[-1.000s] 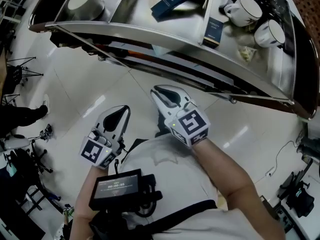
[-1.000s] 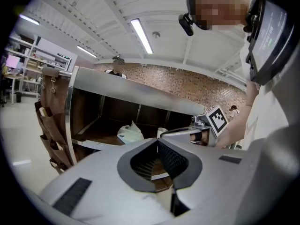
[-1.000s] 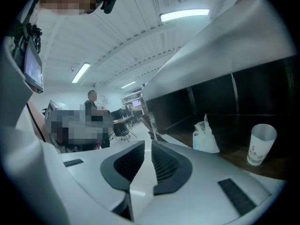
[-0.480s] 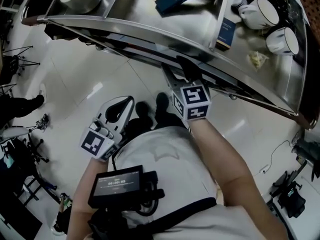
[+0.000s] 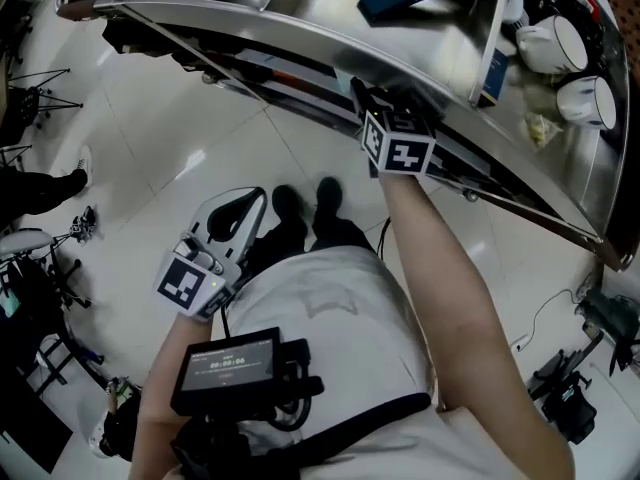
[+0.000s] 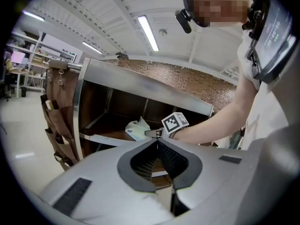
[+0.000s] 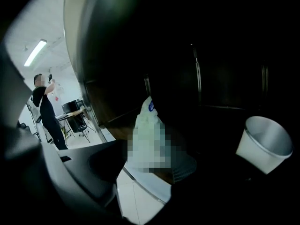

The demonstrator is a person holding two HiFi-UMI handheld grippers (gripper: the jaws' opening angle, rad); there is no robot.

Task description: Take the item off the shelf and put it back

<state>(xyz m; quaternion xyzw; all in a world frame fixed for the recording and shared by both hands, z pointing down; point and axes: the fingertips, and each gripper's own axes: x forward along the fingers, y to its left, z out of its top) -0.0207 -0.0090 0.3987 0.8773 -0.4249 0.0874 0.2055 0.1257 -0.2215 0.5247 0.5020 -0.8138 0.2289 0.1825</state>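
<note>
Right gripper fingers spread, white plastic bag between them on shelf; go deeper, pinch mid-bag. Left gripper fingers closed, empty.

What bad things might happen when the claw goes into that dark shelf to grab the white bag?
The white bag looks soft, so it might crumple or slip when the right claw pinches it. A white cup sits near the bag in that dark shelf space, and a wide swing could knock it. From above, the top shelf hides the bag, so the aim may be off.
</note>
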